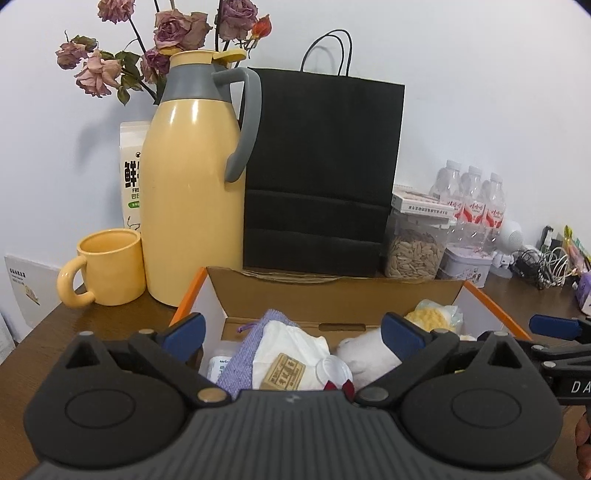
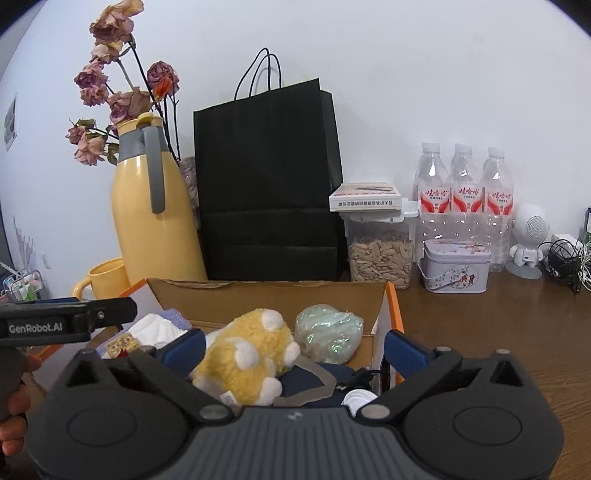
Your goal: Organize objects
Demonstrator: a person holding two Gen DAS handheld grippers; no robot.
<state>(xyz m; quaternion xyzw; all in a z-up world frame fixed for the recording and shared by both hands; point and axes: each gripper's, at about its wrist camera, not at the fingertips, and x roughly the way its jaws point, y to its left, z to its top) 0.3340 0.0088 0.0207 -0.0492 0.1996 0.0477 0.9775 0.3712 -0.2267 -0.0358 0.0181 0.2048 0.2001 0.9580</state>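
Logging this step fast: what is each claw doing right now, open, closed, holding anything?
Left claw: open, holding nothing, above the cardboard box.
Right claw: open, holding nothing, with the yellow plush toy between its fingers, ungripped.

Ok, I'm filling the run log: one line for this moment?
stage: start | left tool: open, empty, over cardboard box | right tool: open, empty, around plush toy in box | nothing grasped

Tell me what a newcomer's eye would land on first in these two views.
Most likely the tall black paper bag standing against the wall behind the open cardboard box, with the yellow thermos jug and dried roses at its left. Next, the yellow plush toy lying in the box, between the open right gripper's fingers, while the left gripper hangs open over the box's white and purple bundles.
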